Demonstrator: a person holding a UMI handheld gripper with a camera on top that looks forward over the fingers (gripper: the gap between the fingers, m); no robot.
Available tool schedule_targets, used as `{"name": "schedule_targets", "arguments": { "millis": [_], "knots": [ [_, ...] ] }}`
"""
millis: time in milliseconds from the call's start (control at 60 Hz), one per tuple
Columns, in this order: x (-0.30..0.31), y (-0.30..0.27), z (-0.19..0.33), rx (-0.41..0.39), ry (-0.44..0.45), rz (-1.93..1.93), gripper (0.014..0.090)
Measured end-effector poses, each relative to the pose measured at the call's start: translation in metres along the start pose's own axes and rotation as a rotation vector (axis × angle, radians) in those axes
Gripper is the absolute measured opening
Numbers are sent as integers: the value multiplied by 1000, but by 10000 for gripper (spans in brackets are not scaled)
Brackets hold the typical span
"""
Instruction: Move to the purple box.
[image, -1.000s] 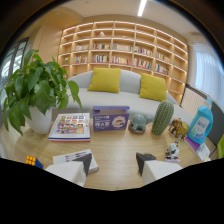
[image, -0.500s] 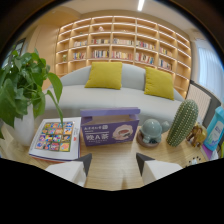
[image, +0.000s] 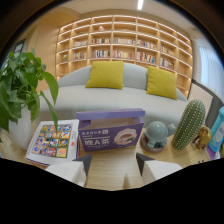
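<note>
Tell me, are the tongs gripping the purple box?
No, the open tongs stop short of the purple box, bare tabletop between them.

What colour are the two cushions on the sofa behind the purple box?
Both cushions are yellow, seen in the gripper view on the pale sofa.

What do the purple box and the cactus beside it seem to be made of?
Purple box: probably printed cardboard with a slight sheen, going by its flat folded panels and open top flap. It stands just ahead of the open gripper. Cactus: looks like a soft, ribbed fabric or knit ornament, though that is uncertain.
</note>
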Motion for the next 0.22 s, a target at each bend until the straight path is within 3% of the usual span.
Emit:
{"name": "schedule_targets", "arguments": {
  "millis": [217],
  "knots": [
    [2, 2, 0, -3, 5, -11, 842]
  ]
}}
